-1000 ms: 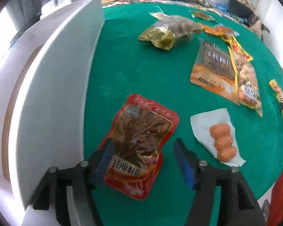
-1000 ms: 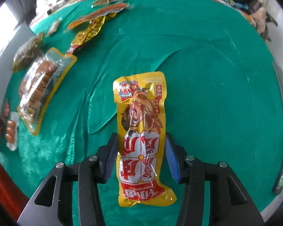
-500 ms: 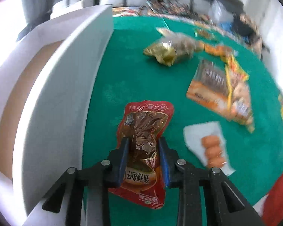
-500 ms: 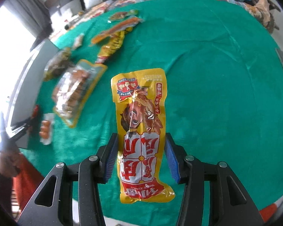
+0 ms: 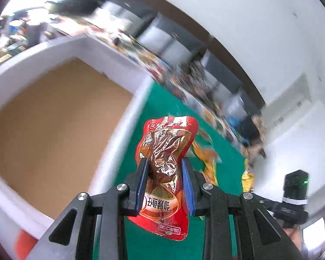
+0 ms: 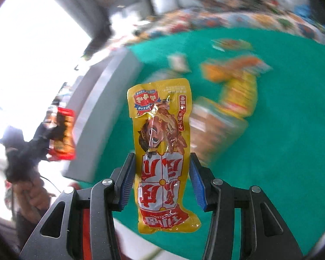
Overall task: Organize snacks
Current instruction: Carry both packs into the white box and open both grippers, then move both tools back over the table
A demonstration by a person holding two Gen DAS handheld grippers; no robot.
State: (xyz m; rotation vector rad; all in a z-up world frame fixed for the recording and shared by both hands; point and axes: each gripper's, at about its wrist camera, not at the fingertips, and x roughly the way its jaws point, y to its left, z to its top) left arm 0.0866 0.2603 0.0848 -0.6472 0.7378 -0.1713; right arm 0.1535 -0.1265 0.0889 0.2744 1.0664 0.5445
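Note:
My left gripper (image 5: 165, 181) is shut on a red snack pouch (image 5: 165, 151) with dark contents and holds it in the air beside the wall of a white box (image 5: 119, 127) with a brown floor (image 5: 47, 125). My right gripper (image 6: 162, 179) is shut on a long yellow snack pouch (image 6: 162, 143) with red lettering, lifted above the green table (image 6: 292, 130). In the right wrist view the left gripper with the red pouch (image 6: 62, 134) shows at the far left, next to the white box (image 6: 97, 117).
Several blurred snack packs (image 6: 234, 82) lie on the green cloth at the back right of the right wrist view. More packs (image 5: 208, 160) lie beyond the red pouch in the left wrist view. The right gripper's body (image 5: 294, 197) shows at the left wrist view's right edge.
My left gripper closed on the red pouch and lifted it up beside the white box. My right gripper raised the yellow pouch off the table and swung it left toward the box.

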